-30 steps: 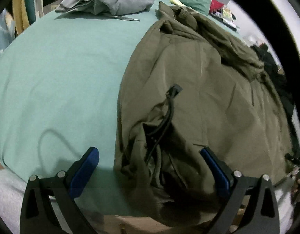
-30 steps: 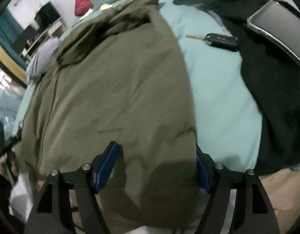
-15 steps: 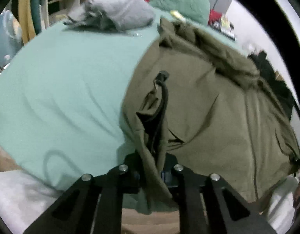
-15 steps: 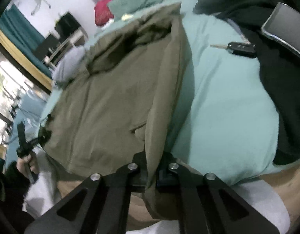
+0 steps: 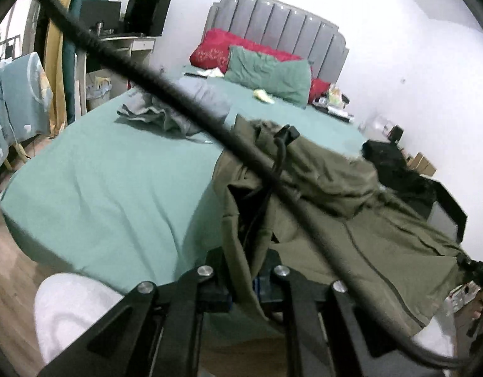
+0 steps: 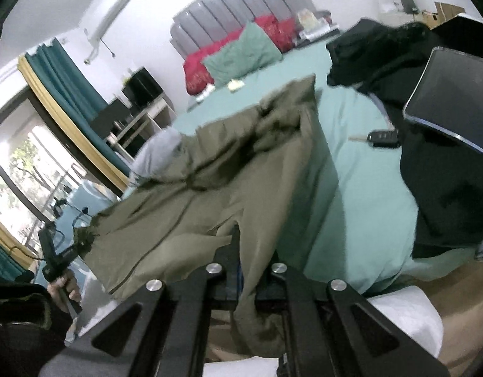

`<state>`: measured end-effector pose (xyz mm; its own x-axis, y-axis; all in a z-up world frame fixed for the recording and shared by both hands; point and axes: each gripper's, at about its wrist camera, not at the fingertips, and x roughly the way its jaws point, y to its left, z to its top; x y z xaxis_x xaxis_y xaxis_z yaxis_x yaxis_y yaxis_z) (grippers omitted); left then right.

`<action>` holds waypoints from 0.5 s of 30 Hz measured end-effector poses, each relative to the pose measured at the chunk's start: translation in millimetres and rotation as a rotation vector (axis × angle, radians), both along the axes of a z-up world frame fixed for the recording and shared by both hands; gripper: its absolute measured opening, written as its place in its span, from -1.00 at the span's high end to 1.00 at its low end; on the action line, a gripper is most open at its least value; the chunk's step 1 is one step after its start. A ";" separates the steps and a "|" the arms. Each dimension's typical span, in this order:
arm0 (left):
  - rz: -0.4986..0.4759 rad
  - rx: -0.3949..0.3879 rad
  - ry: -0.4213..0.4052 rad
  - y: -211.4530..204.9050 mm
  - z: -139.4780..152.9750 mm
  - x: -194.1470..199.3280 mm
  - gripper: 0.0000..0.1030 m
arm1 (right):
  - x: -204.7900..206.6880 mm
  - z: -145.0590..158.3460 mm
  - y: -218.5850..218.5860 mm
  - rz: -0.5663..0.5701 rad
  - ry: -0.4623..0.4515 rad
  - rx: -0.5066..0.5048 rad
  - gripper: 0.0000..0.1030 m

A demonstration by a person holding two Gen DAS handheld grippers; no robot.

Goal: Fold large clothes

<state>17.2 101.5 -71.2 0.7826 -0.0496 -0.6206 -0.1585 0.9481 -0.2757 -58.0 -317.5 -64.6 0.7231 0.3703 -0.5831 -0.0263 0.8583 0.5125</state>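
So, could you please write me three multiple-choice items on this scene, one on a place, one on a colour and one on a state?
1. Where does the car key lie?
A. on the bed sheet, between the olive jacket and the black clothing
B. on the green pillow
C. on the floor

2. What colour is the bed sheet?
A. white
B. light green
C. red

3. How do the two grippers stand?
A. both open above the jacket
B. left shut, right open
C. both shut on the jacket's near edge

Answers:
1. A: the key rests on bare sheet, with the olive jacket to one side and the black clothing to the other.
2. B: the sheet is light green all over.
3. C: the left gripper and the right gripper each have olive cloth pinched between closed fingers.
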 end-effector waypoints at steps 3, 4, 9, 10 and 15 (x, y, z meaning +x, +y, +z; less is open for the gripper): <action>0.004 -0.010 -0.028 -2.8 24.6 -21.5 0.85 | -19.4 18.5 -0.9 -0.009 -0.042 0.012 0.94; 0.006 -0.014 -0.033 -4.2 30.2 -24.9 0.85 | -27.5 26.5 -1.5 -0.013 -0.058 0.022 0.94; 0.024 -0.057 -0.057 -3.9 58.2 -51.4 0.85 | -61.4 61.6 -3.4 -0.025 -0.131 0.062 0.94; 0.027 -0.061 -0.060 -4.3 63.1 -54.4 0.85 | -64.7 66.7 -3.5 -0.028 -0.142 0.069 0.94; 0.031 -0.097 -0.076 -1.3 80.4 -40.5 0.85 | -56.4 78.4 -10.1 -0.046 -0.182 0.123 0.94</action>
<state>-23.3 100.2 9.2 0.8290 -0.0815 -0.5532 -0.1626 0.9115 -0.3779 -114.4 -327.6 13.8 0.8303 0.3944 -0.3938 -0.0900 0.7921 0.6037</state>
